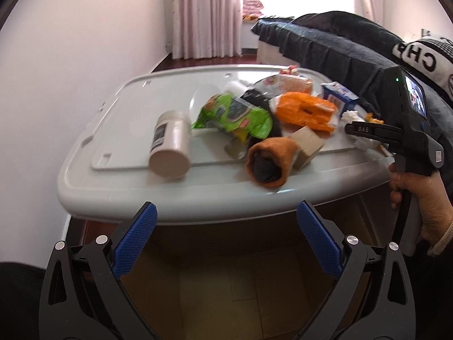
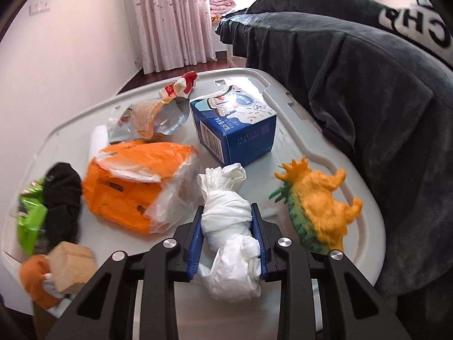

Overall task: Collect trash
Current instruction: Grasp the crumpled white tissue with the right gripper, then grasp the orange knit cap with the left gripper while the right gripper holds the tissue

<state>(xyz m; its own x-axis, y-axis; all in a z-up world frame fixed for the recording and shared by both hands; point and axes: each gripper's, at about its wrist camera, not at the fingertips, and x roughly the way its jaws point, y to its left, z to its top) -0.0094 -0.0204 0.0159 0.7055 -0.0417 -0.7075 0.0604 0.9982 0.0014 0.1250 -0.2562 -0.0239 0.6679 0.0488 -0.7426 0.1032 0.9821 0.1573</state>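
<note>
Pink curtains (image 2: pixel 170 19) hang at a bright window behind a pale grey plastic lid (image 1: pixel 127 192) that serves as the tabletop, with a dark blanket (image 2: pixel 368 90) heaped along its right side.

On the near part of the lid lies the crumpled white tissue (image 2: pixel 228 221), twisted into a knotted roll with a loose, puffy end nearer the camera and a flared end pointing toward the blue carton (image 2: pixel 240 138). The right gripper (image 2: pixel 228 223) has its blue pads pinching the tissue's middle from both sides. An orange plastic bag (image 2: pixel 133 187) sits just to its left, and an orange and green furry toy (image 2: pixel 320 206) lies near on its right.

From the left wrist view, the left gripper (image 1: pixel 226 240) hovers with its fingers spread wide and nothing between them, off the lid's near edge and above a brown surface. A white jar (image 1: pixel 171 144) lies on its side there, next to a green snack wrapper (image 1: pixel 235 116), an orange sock (image 1: pixel 269 158) with something dark inside, and a small brown cardboard box (image 1: pixel 307 144).

The jar and wrapper are smeared by motion blur, so the labels cannot be read. In that view the tissue (image 1: pixel 352 117) is mostly hidden behind the right gripper's (image 1: pixel 351 129) black finger, and the hand (image 1: pixel 419 198) holding it is cut off at the frame's edge. A black sock (image 2: pixel 62 198) is partly buried under the wrapper in the right wrist view.
</note>
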